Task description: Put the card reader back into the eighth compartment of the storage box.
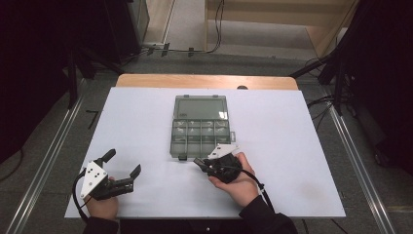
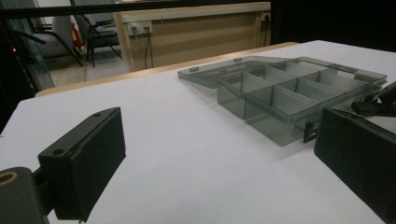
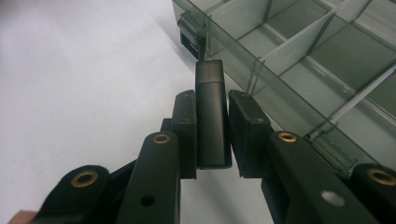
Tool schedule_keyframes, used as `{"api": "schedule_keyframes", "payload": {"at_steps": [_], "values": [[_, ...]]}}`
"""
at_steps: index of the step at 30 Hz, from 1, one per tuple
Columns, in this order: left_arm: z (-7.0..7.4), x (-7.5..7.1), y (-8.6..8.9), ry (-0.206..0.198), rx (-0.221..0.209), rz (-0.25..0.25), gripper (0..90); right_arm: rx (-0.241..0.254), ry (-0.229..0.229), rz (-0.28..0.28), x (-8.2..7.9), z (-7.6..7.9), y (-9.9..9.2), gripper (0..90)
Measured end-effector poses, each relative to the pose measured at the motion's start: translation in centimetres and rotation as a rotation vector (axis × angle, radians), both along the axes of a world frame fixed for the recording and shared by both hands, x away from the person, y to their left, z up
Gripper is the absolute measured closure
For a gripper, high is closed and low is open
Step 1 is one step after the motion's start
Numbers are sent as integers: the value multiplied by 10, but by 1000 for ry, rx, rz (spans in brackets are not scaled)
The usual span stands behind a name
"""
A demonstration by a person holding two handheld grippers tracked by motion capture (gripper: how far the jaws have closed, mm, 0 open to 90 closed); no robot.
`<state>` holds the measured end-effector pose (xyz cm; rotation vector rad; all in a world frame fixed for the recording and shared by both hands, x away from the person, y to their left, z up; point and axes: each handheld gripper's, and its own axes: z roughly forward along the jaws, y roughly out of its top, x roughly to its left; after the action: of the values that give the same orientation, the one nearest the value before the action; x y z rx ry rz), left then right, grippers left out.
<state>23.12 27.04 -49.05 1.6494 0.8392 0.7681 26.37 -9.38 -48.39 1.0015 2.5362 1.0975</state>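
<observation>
An open clear grey-green compartment box (image 1: pixel 172 141) lies in the middle of the white table, its lid (image 1: pixel 200 107) folded flat away from me and its compartments empty. My right gripper (image 1: pixel 200 163) is shut on a small black rectangular block (image 3: pixel 209 77), which points at the box's near left corner by a black latch (image 3: pixel 189 44). The block's tip hovers just short of the box wall (image 3: pixel 243 60). My left gripper (image 1: pixel 123 162) rests at the front left of the table, open, with nothing between its pads (image 2: pixel 88 156). From it I see the box (image 2: pixel 280 126) ahead on the right.
A white board (image 1: pixel 292 146) covers the wooden table, whose bare far edge (image 1: pixel 204 80) shows beyond it. Metal rails (image 1: pixel 358 161) and dark frames flank the table, with cables on the floor behind. The right gripper's tip (image 2: pixel 373 106) shows beside the box in the left gripper view.
</observation>
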Motion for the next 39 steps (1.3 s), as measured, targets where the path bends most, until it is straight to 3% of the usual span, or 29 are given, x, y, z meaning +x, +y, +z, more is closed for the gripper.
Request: {"api": "schedule_keyframes", "payload": {"at_steps": [39], "values": [[0, 0, 0, 0, 2, 2, 23, 32, -34, -33, 6, 21, -20, 712]]}}
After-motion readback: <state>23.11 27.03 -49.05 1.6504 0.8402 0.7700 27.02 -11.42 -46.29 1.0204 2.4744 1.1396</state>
